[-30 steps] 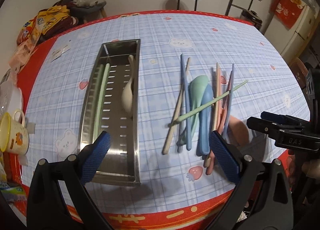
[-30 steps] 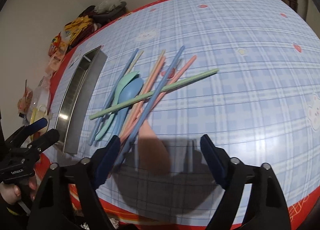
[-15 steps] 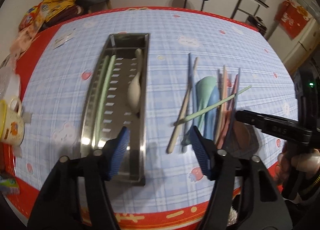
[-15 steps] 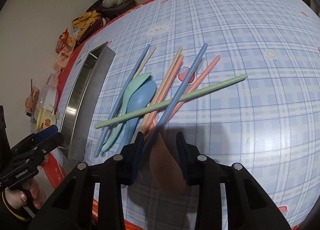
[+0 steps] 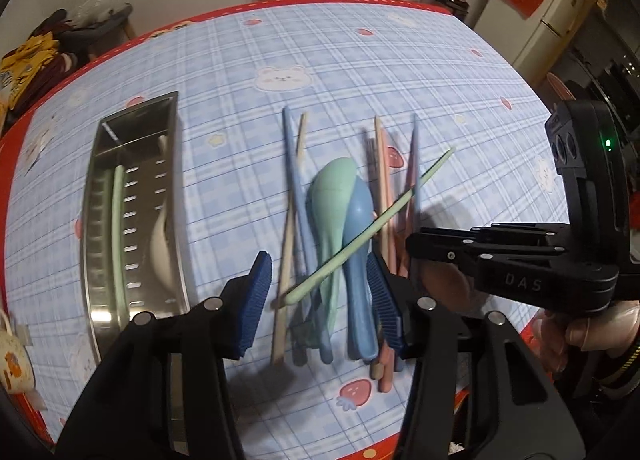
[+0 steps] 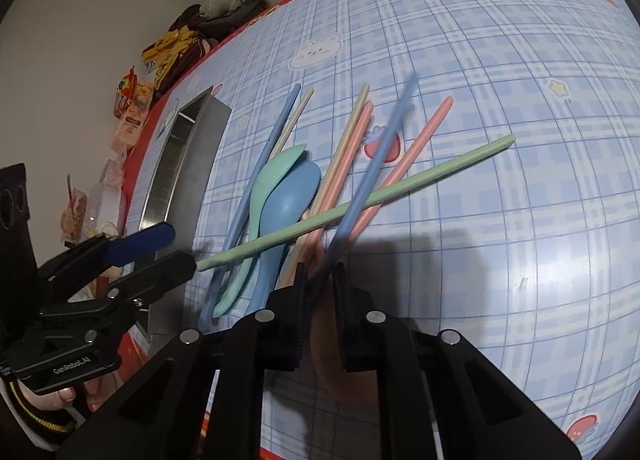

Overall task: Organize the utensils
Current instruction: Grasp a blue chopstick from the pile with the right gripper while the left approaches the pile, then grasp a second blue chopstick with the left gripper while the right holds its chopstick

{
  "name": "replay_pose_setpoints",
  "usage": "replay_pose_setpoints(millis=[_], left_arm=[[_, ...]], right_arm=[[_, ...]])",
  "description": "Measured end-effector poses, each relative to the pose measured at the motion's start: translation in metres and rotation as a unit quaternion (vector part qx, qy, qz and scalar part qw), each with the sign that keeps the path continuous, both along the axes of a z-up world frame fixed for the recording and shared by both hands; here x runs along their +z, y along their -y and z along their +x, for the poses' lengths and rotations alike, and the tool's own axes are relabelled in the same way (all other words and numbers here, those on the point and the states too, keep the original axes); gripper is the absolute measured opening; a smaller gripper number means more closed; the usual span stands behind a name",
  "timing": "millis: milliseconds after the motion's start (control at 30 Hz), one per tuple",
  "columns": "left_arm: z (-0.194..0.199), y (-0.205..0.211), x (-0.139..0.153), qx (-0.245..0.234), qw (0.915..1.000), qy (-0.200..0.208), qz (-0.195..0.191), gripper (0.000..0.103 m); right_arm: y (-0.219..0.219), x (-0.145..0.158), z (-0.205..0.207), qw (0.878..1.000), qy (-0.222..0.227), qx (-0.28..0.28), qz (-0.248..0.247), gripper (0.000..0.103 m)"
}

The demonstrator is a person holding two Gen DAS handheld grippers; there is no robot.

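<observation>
Right gripper (image 6: 320, 280) has just clamped a slim blue chopstick (image 6: 372, 164); left gripper's (image 5: 320, 292) ribbed jaws — closing — straddle smooth spoons (image 5: 344, 220).

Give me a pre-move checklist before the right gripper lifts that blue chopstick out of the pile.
1. Right gripper shut on the blue chopstick: ok; its jaws have just closed.
2. Chopstick free of the pile: not ok; it crosses the green chopstick.
3. Left gripper clear of the pile: not ok; its jaws have just been closing, open around the green chopstick's near end and the spoons.
4. Room in the metal tray: ok.
5. Grip firm enough to lift: cannot tell.
</observation>
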State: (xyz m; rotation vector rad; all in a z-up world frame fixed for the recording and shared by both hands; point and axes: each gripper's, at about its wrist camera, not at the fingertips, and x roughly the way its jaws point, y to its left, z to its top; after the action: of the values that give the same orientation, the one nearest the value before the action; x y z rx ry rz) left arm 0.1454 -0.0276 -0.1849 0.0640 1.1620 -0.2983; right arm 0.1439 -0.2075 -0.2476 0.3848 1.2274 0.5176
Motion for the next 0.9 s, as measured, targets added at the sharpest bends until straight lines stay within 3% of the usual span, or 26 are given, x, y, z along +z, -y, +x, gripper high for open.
replay_pose_setpoints(millis=[300, 567, 700, 867, 900], left_arm=[[0.010, -0.003, -0.006, -0.005, 0.9997, -0.019, -0.018, 0.050], [0.014, -0.018, -0.008, 0.021, 0.9983, -0.036, -0.040, 0.037], [0.023, -0.021, -0.010, 0.031, 0.9976, -0.044, -0.044, 0.035], [0.041, -0.019, -0.020, 0.045, 0.9957, -0.060, -0.054, 0.013], [0.044, -0.017, -0.022, 0.044, 0.9956, -0.063, -0.055, 0.013]], right_arm=[[0.006, -0.001, 0.001, 1.000, -0.011, -0.014, 0.017, 0.007], [0.012, 0.002, -0.003, 0.999, -0.009, -0.022, 0.029, 0.006], [0.020, 0.007, -0.006, 0.999, -0.003, -0.034, 0.041, 0.006], [0.027, 0.006, -0.010, 0.998, -0.006, -0.041, 0.042, 0.006], [0.028, 0.005, -0.011, 0.998, -0.007, -0.042, 0.041, 0.006]])
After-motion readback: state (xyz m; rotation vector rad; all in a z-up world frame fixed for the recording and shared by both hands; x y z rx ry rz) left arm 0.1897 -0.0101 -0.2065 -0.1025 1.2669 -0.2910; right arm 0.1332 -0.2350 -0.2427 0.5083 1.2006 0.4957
